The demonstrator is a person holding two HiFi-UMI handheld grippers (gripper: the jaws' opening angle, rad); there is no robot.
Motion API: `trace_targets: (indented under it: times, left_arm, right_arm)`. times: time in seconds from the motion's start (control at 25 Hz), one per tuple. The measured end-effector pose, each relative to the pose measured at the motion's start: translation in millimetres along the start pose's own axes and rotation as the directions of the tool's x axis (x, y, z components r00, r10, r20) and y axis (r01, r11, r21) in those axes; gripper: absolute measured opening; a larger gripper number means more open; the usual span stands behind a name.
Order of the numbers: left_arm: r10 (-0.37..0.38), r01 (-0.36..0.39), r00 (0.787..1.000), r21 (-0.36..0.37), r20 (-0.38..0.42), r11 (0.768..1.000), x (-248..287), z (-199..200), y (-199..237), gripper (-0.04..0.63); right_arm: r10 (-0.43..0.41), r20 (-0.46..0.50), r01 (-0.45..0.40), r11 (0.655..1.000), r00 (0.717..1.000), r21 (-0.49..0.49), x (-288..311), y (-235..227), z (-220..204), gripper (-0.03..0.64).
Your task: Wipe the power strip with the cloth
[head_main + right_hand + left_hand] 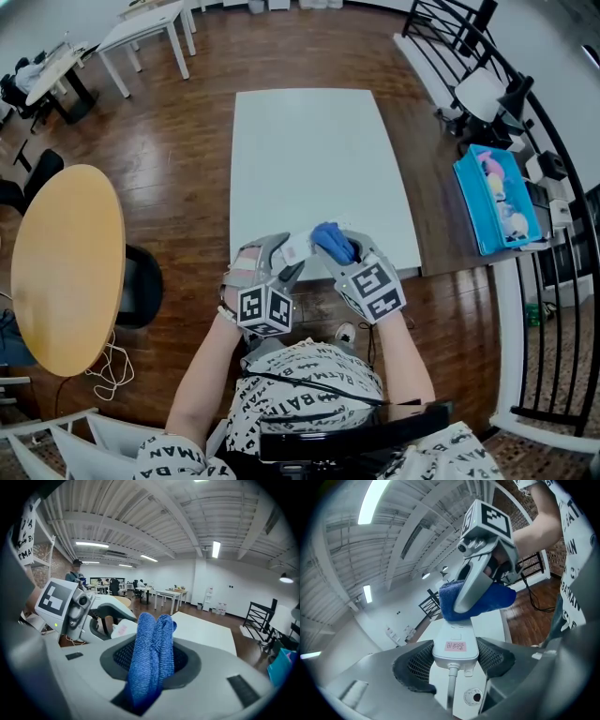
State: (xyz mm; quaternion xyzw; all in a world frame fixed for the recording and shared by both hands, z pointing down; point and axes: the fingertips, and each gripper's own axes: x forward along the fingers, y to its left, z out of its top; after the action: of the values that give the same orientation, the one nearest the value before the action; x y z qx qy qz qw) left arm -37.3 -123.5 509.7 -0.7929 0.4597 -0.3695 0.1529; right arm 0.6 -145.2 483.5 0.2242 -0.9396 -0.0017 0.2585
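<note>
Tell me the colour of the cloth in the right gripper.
Blue. The cloth shows best in the right gripper view.

BATMAN on shirt [309, 384], pink label [455, 645] unreadable

One power strip [454, 641], one cloth [493, 597], two claws: left claw [454, 662], right claw [151, 660]; one white table [319, 169].
</note>
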Motion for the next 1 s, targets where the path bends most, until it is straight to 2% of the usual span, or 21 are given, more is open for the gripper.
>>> trace_targets:
  times: [0.24, 0.36, 0.48, 0.56, 0.72, 0.84, 1.0]
  left_arm:
    - [-0.003, 0.003, 1.0, 0.014, 0.011, 1.0, 5, 3, -1, 0.286]
    - [-0.007, 0.007, 1.0, 0.0, 0.025, 1.0, 6, 5, -1, 0.287]
    - [-0.002, 0.003, 1.0, -0.058, 0.031, 0.998, 5, 2, 5, 0.287]
    - [0.016, -0.012, 0.999, -0.118, 0.032, 0.993, 4, -2, 13, 0.287]
    - [0.063, -0.051, 0.997, -0.266, 0.037, 0.963, -4, -15, 35, 0.287]
    - [0.089, -0.069, 0.995, -0.347, 0.043, 0.935, -9, -19, 47, 0.287]
    - [0.1, -0.072, 0.994, -0.402, 0.049, 0.913, -7, -15, 49, 0.286]
  right_arm:
    - [0.158, -0.005, -0.158, 0.985, 0.987, -0.073, 11, 65, 30, 0.132]
    - [0.19, -0.022, -0.191, 0.975, 0.982, -0.115, 13, 80, 36, 0.132]
    - [0.171, 0.029, -0.169, 0.984, 0.985, -0.058, 6, 64, 36, 0.133]
    - [0.12, 0.067, -0.121, 0.993, 0.991, 0.01, -4, 39, 31, 0.133]
    - [0.024, 0.05, -0.028, 0.996, 0.998, 0.081, -14, 6, 11, 0.133]
    - [0.029, 0.035, -0.032, 0.993, 0.999, 0.114, -13, 7, 2, 0.132]
    - [0.053, 0.037, -0.058, 0.99, 0.998, 0.128, 0, 18, 3, 0.132]
